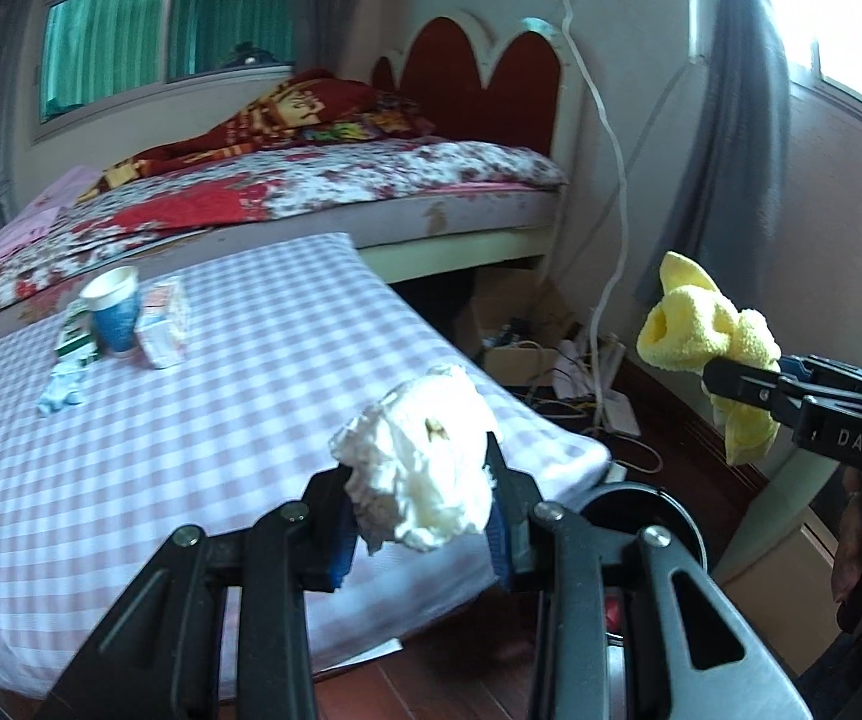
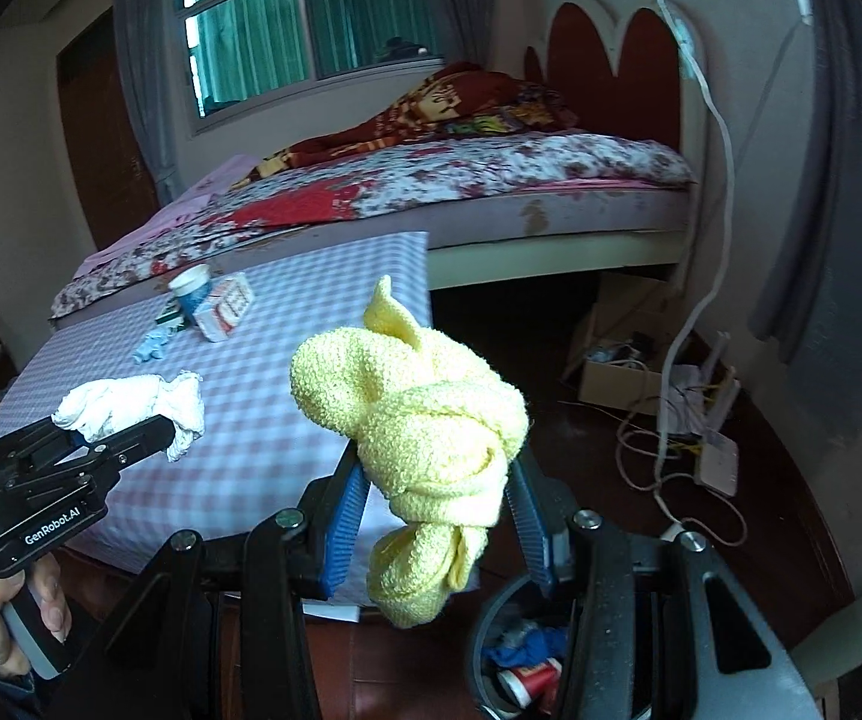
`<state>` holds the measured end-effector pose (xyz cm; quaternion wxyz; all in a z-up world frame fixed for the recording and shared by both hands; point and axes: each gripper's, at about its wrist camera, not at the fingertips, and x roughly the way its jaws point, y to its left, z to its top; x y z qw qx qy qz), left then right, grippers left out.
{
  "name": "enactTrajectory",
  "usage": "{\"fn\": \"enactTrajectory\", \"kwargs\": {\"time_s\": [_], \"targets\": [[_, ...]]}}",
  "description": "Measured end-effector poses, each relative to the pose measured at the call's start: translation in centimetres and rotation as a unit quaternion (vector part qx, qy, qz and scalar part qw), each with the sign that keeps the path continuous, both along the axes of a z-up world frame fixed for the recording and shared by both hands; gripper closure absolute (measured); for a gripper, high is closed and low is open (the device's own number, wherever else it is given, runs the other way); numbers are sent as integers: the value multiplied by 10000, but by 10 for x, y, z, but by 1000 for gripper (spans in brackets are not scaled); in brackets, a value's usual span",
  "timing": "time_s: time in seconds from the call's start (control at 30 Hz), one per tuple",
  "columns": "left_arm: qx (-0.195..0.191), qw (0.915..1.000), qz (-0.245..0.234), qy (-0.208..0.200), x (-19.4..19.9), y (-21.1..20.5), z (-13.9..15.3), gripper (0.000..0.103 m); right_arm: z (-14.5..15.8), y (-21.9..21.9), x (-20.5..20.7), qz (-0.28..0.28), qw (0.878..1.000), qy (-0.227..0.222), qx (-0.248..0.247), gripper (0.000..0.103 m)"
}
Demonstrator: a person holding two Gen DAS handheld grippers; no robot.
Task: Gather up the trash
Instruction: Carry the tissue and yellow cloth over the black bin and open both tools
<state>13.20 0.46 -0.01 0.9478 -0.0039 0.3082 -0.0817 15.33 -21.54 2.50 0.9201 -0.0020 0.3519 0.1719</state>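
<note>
Up off the table, both tools carry something. The left gripper (image 1: 416, 513) has its fingers pinched on a crumpled white tissue wad (image 1: 425, 468), held above the near right corner of the checked tablecloth (image 1: 239, 420). The right gripper (image 2: 440, 516) is clamped around a knotted yellow cloth (image 2: 425, 438), which hangs in the air beyond the table's right edge, over the dark wooden floor (image 2: 611, 450).

Below the right gripper sits a round dark bin (image 2: 491, 618), with a red cup and blue scraps inside it; its rim lies just under the dangling end of the yellow cloth. In the left wrist view the same bin's rim shows just past the table corner, close beneath the tissue wad.

Farther back on the tablecloth stand a blue-and-white paper cup (image 1: 113, 309), a small white carton (image 1: 161, 330) touching it, a green packet (image 1: 74, 336) on its other side, and a crumpled pale blue scrap (image 1: 62, 390) nearer the front. They are well apart from both grippers.

Behind the table runs a bed (image 1: 323, 180) with a flowered cover. To the right, a white cable (image 2: 719, 192) hangs down the wall to a tangle of wires and a cardboard box (image 2: 617, 372) on the floor, near the bin's far side. Open floor lies between table edge and that clutter.
</note>
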Motion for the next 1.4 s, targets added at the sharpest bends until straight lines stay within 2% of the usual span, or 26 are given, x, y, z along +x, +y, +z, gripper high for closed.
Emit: {"fn": "enactTrajectory", "kwargs": {"time_s": [0.17, 0.43, 0.83, 1.07, 1.17, 1.4], "targets": [[-39, 9996, -279, 73, -3, -31, -6, 67, -9, -38, -8, -276, 9996, 34, -26, 55], [-11, 9972, -716, 219, -4, -82, -21, 67, -27, -75, -19, -577, 9981, 188, -124, 55], [45, 9858, -1498, 753, -3, -156, -66, 67, -71, -126, -34, -749, 9938, 648, -511, 55], [109, 9791, -1704, 1109, 20, -178, -100, 67, -118, -142, -24, -557, 9892, 1089, -806, 55], [215, 9724, -1852, 1405, 34, -189, -123, 67, -137, -144, -15, -446, 9869, 1281, -874, 55], [76, 9628, -1868, 1950, 50, -193, -155, 67, -182, -144, 1, -104, 9782, 1799, -1030, 55]]}}
